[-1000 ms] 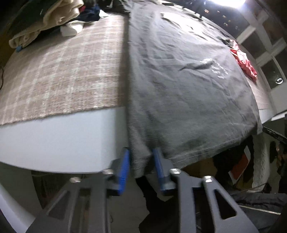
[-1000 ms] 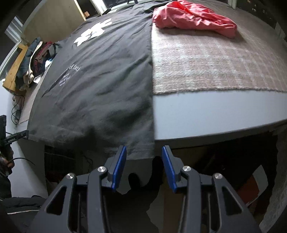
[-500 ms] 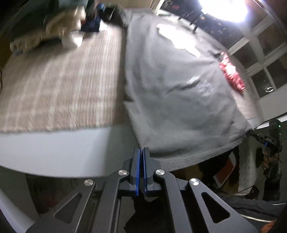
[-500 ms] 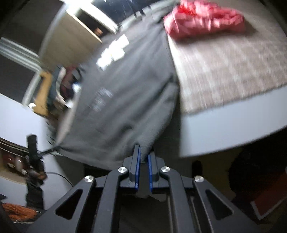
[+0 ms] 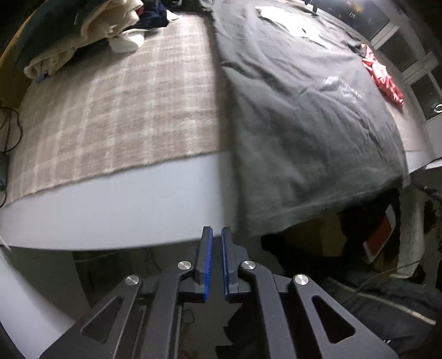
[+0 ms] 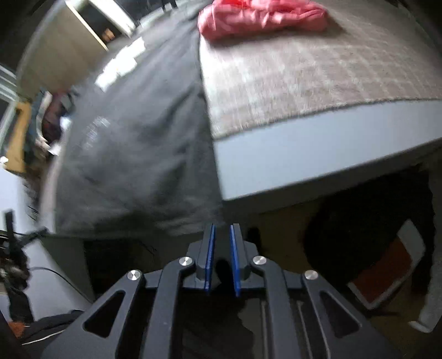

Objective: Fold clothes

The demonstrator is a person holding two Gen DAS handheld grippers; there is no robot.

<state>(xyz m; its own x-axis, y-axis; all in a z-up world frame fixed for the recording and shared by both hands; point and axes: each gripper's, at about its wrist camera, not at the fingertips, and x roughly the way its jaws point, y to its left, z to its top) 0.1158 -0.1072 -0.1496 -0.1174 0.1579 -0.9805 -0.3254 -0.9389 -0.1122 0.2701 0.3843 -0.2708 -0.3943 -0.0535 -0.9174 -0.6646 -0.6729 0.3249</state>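
Note:
A dark grey T-shirt (image 5: 304, 110) with white print lies spread over the table, its hem hanging over the near edge. It also shows in the right wrist view (image 6: 132, 149). My left gripper (image 5: 217, 234) sits just off the table's front edge, left of the hem's corner, with a narrow gap between the blue pads and nothing in it. My right gripper (image 6: 221, 232) sits just below the hem's right corner, its pads slightly apart and empty.
A plaid beige cloth (image 5: 116, 110) covers the white table (image 5: 124, 210). A pile of clothes (image 5: 91, 30) lies at the far left. A crumpled red garment (image 6: 262, 16) lies on the cloth at the right; it also shows in the left wrist view (image 5: 384, 80).
Both grippers shut on the hem half a second ago. Now each has opened a little, let go of the hem and drawn back; the shirt lies on the table.

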